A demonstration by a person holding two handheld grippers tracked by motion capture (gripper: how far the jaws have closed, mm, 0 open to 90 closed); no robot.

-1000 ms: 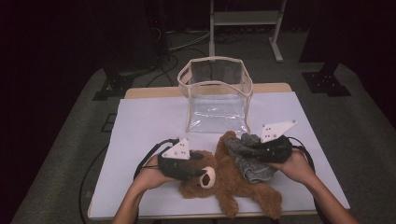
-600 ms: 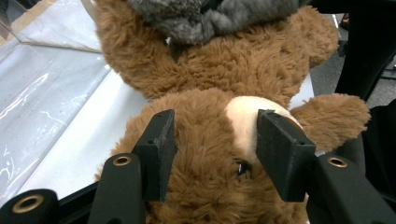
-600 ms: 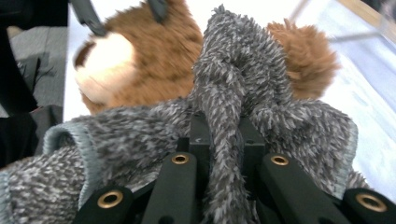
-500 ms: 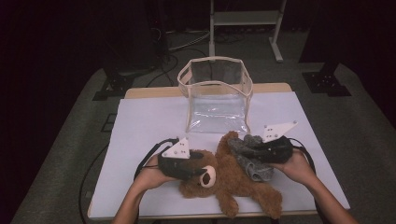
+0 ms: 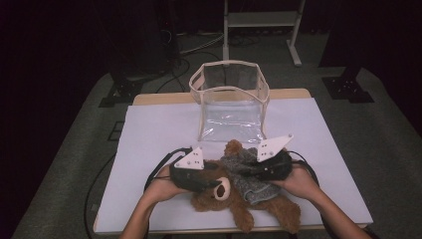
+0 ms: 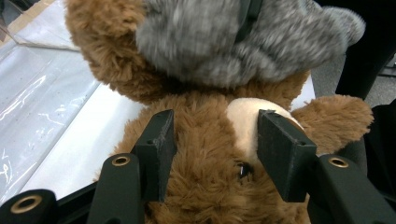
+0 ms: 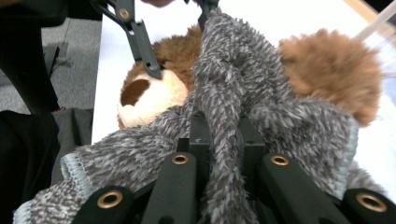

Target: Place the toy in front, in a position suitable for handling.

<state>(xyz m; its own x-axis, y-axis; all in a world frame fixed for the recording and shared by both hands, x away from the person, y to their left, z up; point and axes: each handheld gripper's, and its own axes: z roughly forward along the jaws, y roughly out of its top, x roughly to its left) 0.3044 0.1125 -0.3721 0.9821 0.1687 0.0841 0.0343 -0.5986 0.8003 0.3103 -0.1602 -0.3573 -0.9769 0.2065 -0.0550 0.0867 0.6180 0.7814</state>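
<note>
Right tool (image 7: 219, 140) pinched the cloth (image 7: 261, 107); left tool (image 6: 212, 140) (jaws open) straddled the bear (image 6: 205, 186). Next, I'd judge: peel the cloth clear.

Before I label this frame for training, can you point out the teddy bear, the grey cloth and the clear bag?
teddy bear (image 6: 205, 140): left gripper view, brown fur of its head.
grey cloth (image 7: 229, 74): right gripper view, its pinched fold.
clear bag (image 5: 230, 119): high view, its transparent front wall.

A white-topped table (image 5: 149, 149) stands on grey carpet (image 5: 388, 124) in a dark room, a metal stand (image 5: 261, 20) behind.
</note>
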